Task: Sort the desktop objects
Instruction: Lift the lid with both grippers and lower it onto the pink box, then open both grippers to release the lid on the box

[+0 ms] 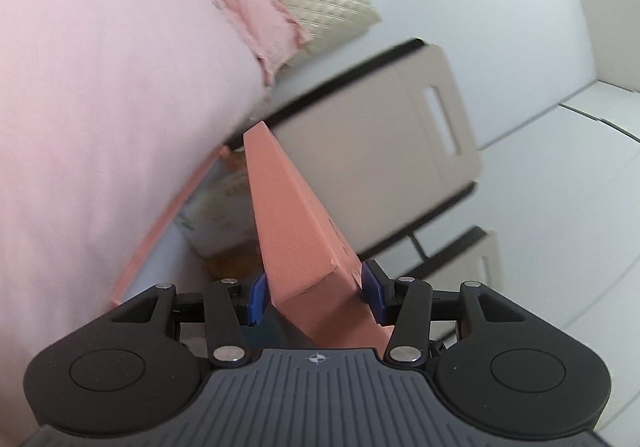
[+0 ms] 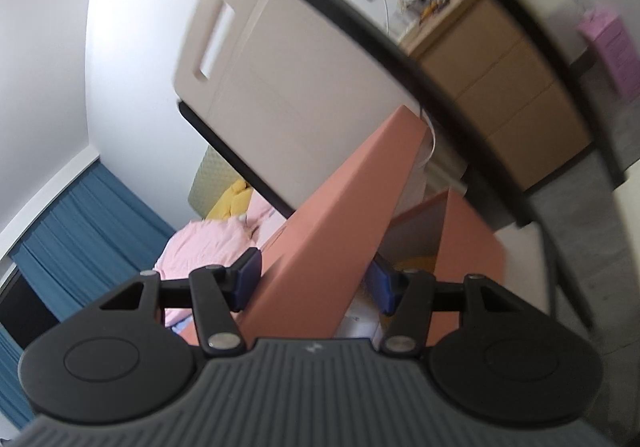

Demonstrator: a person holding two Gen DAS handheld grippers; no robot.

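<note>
Pink bedding (image 1: 100, 87), beige chair (image 1: 380, 151), blue curtain (image 2: 80, 215)

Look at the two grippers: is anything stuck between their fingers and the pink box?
No. In each wrist view the blue fingers sit on either side of a wall of the pink box, with nothing else between. The left gripper and the right gripper both hold it already.

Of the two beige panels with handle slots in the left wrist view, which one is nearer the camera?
The lower beige panel, partly hidden behind the hand-held gripper's arm; the upper beige panel stands farther back.
</note>
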